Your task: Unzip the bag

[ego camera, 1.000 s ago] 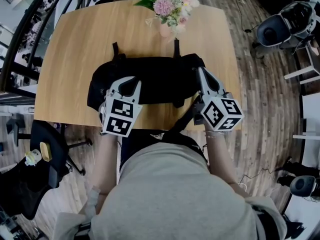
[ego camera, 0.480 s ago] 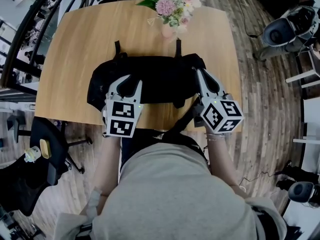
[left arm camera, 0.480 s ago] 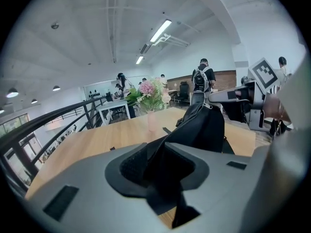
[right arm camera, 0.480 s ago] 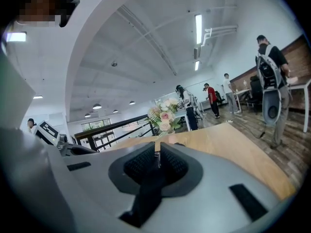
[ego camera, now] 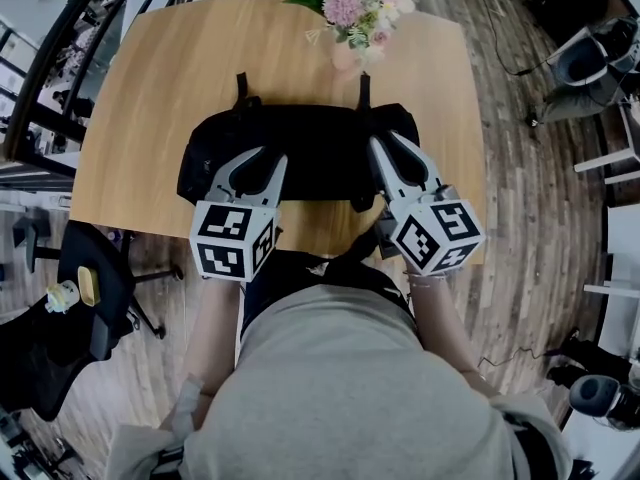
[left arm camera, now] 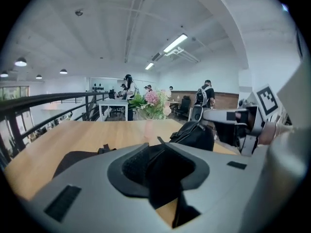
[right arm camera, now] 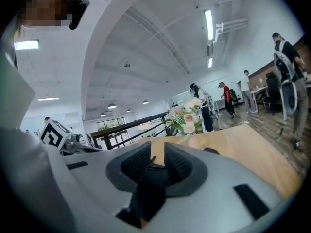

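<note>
Both tools have just opened: the right tool (ego camera: 383,146) has slid inward over the bag (ego camera: 310,153), the left tool (ego camera: 258,158) has lifted slightly. Jaws apart on each, gripping nothing. The bag lies across the counter (ego camera: 140,98) near me. I want the left pinning fabric and the right pinching the zipper pull squarely, then drawing level.

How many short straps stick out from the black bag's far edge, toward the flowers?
2. One strap leaves the bag's far edge at left; the other strap at right, just below the flowers. Others may be hidden under the bag.
</note>
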Demonstrator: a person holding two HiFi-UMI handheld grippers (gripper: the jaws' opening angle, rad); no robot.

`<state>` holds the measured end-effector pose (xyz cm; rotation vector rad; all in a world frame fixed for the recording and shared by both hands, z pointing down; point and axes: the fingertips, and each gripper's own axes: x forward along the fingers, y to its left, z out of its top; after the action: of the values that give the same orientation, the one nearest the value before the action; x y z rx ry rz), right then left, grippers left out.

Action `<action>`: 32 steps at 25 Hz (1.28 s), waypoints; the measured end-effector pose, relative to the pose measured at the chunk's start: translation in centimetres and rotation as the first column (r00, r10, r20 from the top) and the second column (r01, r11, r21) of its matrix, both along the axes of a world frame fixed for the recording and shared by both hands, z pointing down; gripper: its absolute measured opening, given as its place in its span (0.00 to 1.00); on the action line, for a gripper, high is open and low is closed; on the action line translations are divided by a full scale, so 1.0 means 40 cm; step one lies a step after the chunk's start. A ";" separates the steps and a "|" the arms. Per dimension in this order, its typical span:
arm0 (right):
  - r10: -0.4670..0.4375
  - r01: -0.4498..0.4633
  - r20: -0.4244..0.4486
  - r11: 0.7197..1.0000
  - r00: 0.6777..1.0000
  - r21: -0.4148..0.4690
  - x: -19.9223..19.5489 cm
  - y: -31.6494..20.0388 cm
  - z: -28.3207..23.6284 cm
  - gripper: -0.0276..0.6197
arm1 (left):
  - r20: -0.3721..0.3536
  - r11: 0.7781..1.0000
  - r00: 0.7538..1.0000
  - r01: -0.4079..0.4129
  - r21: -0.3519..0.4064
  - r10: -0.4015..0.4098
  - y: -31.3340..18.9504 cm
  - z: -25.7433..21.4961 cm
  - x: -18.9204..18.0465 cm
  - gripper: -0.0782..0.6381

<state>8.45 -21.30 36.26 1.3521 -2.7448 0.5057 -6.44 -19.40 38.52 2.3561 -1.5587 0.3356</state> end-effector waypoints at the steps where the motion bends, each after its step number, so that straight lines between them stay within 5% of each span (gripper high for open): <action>1: -0.021 0.021 0.001 1.000 1.000 0.000 -0.016 0.007 -0.002 0.17 | -0.032 1.000 0.999 0.000 0.003 0.000 0.003 -0.007 0.003 0.26; 12: -0.245 0.245 0.007 0.968 0.969 -0.045 -0.172 0.098 0.006 0.18 | -0.141 1.000 0.990 0.018 -0.018 -0.020 0.051 -0.007 0.012 0.23; 24: -0.343 0.343 0.020 0.933 0.939 -0.108 -0.208 0.156 0.043 0.12 | -0.240 0.997 0.970 0.036 -0.062 -0.050 0.094 0.022 -0.008 0.17; 32: -0.398 0.397 0.019 0.908 0.917 -0.132 -0.223 0.179 0.065 0.05 | -0.170 0.985 0.979 0.086 -0.148 -0.111 0.118 0.079 0.002 0.15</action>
<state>-0.46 -14.13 38.88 0.7303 -2.8086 0.6335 -6.36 -14.66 41.66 2.1303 -1.5098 0.1988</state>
